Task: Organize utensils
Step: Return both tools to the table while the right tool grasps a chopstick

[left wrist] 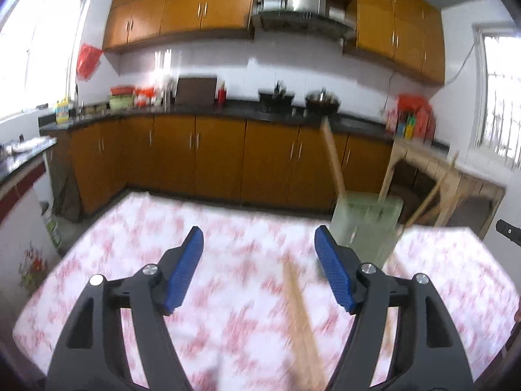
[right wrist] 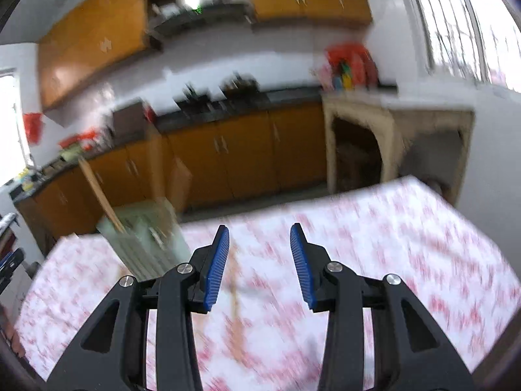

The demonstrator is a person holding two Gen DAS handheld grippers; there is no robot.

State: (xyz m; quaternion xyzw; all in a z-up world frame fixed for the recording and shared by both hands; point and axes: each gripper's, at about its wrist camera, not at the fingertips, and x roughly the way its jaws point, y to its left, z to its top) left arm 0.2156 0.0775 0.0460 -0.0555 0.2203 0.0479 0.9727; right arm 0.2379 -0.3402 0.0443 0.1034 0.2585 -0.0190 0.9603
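Note:
A pale green utensil holder (left wrist: 366,223) stands on the floral tablecloth (left wrist: 228,293), with a wooden utensil handle (left wrist: 332,159) and a thinner stick (left wrist: 429,195) leaning out of it. A wooden utensil (left wrist: 301,322) lies on the cloth between my left fingers. My left gripper (left wrist: 259,244) is open and empty, left of the holder. In the right wrist view the holder (right wrist: 146,238) stands at the left, with a wooden handle (right wrist: 101,195) in it. A blurred wooden utensil (right wrist: 236,296) lies on the cloth below my right gripper (right wrist: 259,241), which is open and empty.
The table's far edge (left wrist: 228,207) drops to the kitchen floor. Brown cabinets (left wrist: 211,156) and a dark counter run behind. A wooden side table (left wrist: 439,176) stands at the right. Both views are motion-blurred.

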